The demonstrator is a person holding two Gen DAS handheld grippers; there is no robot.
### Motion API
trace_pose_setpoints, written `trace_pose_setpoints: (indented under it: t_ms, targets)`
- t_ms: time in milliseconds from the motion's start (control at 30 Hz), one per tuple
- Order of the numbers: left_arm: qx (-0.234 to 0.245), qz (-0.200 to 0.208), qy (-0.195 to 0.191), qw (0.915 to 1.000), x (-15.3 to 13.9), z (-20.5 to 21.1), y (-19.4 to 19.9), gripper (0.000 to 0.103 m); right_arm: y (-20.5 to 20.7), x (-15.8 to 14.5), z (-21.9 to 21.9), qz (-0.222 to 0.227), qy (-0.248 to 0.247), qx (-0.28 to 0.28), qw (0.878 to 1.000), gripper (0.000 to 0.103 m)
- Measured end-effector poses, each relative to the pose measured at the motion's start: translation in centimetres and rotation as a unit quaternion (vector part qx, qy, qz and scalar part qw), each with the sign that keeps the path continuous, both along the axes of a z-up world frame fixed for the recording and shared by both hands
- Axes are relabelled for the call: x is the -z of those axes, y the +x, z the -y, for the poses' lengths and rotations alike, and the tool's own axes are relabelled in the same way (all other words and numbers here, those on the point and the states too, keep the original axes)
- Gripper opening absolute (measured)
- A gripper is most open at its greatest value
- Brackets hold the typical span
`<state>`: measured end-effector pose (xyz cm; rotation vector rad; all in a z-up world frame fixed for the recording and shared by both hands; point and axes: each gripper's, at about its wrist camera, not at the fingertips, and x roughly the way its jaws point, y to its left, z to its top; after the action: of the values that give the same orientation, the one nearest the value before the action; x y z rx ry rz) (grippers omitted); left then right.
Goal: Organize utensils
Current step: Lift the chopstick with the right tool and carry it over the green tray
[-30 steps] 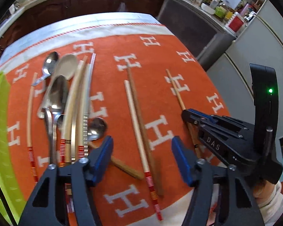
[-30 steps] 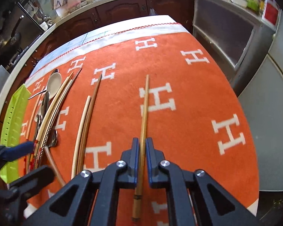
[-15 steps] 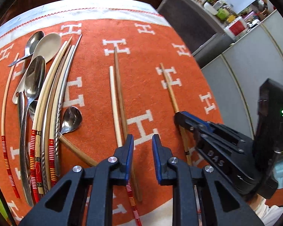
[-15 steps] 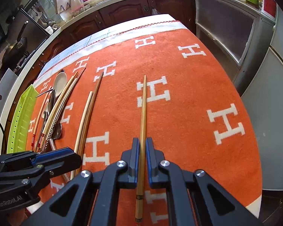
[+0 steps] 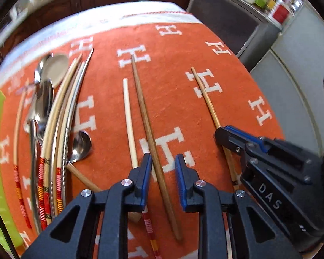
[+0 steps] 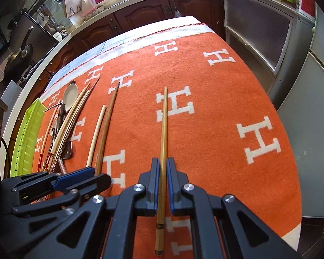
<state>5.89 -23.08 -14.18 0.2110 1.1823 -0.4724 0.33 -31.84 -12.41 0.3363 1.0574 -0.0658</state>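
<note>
Right gripper [image 6: 161,171] clamped on light bamboo chopstick [image 6: 163,127], which runs forward over the orange H-pattern cloth [image 6: 216,112]. Left gripper [image 5: 163,170] jaws narrowly apart, straddling dark brown chopstick [image 5: 145,116] lying on cloth; pads not pressing it. Pale chopstick [image 5: 129,118] just left of it. Spoons and more chopsticks piled [image 5: 51,112] further left, green tray [image 6: 26,138] at edge.

A table [image 6: 110,45] is covered by an orange cloth [image 6: 205,129] patterned with white H letters. At far left a green tray [image 6: 26,142] is laid; beside it spoons [image 5: 43,103] and chopsticks [image 5: 60,116] are heaped. Nearer the middle a pale chopstick [image 5: 129,125] and a brown chopstick [image 5: 149,133] are laid side by side.
</note>
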Motion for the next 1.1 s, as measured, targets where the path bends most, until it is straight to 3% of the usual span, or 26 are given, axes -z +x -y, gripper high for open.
trace_pose_setpoints:
  t_ms: [67, 100, 167, 400, 633, 867, 1100]
  targets:
    - [0.017, 0.025, 0.025, 0.9992, -0.1, 0.6, -0.8, 0.017, -0.1, 0.0, 0.1, 0.003, 0.004, 0.001, 1.000, 0.007]
    - [0.025, 0.030, 0.023, 0.9990, -0.2, 0.8, -1.0, 0.009, -0.1, 0.0, 0.1, 0.004, 0.005, 0.001, 1.000, 0.007]
    - [0.025, 0.026, 0.009, 0.9993, -0.3, 0.6, -1.0, 0.005, -0.2, 0.0, 0.2, 0.004, 0.009, 0.002, 1.000, 0.007]
    - [0.015, 0.013, -0.024, 0.9995, -1.5, -1.9, -1.1, 0.005, 0.3, -0.2, 0.1, -0.013, 0.010, 0.003, 1.000, 0.007]
    - [-0.004, 0.084, -0.056, 0.9949, -5.2, -5.0, -1.3, 0.005, 0.4, -1.5, -0.9, -0.012, 0.019, -0.003, 1.000, 0.007]
    - [-0.050, 0.096, -0.087, 0.9903, -7.9, -9.9, -0.5, 0.005, 0.8, -4.4, -3.1, 0.008, 0.022, -0.026, 0.999, 0.007]
    - [-0.102, 0.140, -0.079, 0.9818, -11.9, -17.2, -0.8, 0.005, 2.9, -7.3, -8.3, 0.018, 0.062, -0.089, 0.994, 0.007]
